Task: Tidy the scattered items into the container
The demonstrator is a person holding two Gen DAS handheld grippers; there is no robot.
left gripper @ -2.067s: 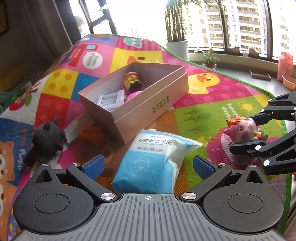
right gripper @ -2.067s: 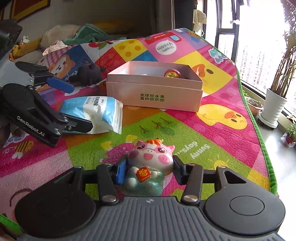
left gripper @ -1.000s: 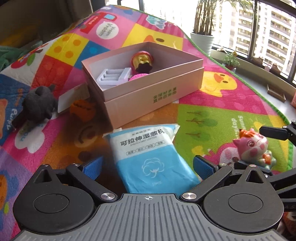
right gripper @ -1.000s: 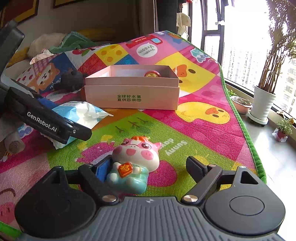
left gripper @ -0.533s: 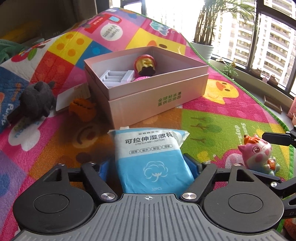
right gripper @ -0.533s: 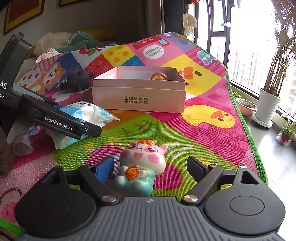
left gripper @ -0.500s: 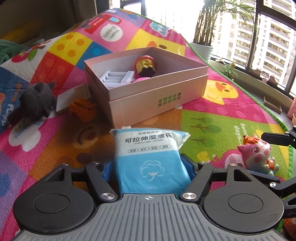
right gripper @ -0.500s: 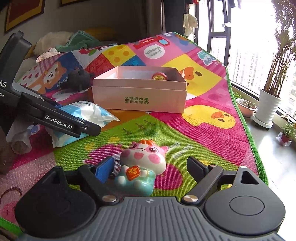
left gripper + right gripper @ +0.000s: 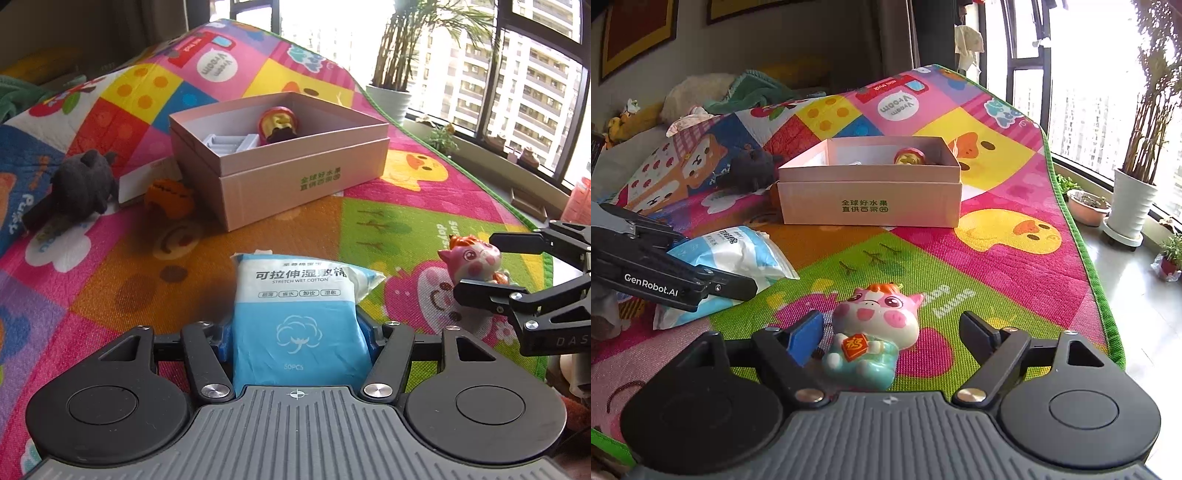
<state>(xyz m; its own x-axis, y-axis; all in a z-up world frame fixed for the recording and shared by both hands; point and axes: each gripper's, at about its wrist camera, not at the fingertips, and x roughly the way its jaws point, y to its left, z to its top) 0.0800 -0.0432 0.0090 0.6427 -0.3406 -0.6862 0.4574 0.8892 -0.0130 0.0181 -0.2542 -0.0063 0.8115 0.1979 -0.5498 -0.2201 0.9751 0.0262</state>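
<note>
L tongs (image 9: 295,334) closing, pinching blue wipes pack (image 9: 299,314) on play mat (image 9: 388,229). R tongs (image 9: 886,336) closing around pig figurine (image 9: 873,332), L pad touching, R pad clear. Beyond: pink box (image 9: 295,177) w/ red-gold toy (image 9: 277,125) inside; grey plush (image 9: 79,184) beside box.

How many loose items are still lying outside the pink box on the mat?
4: the wet-cotton pack between the left gripper's pads, the pig figurine between the right gripper's closing jaws, the grey plush and an orange toy beside the pink box. More may be hidden.
</note>
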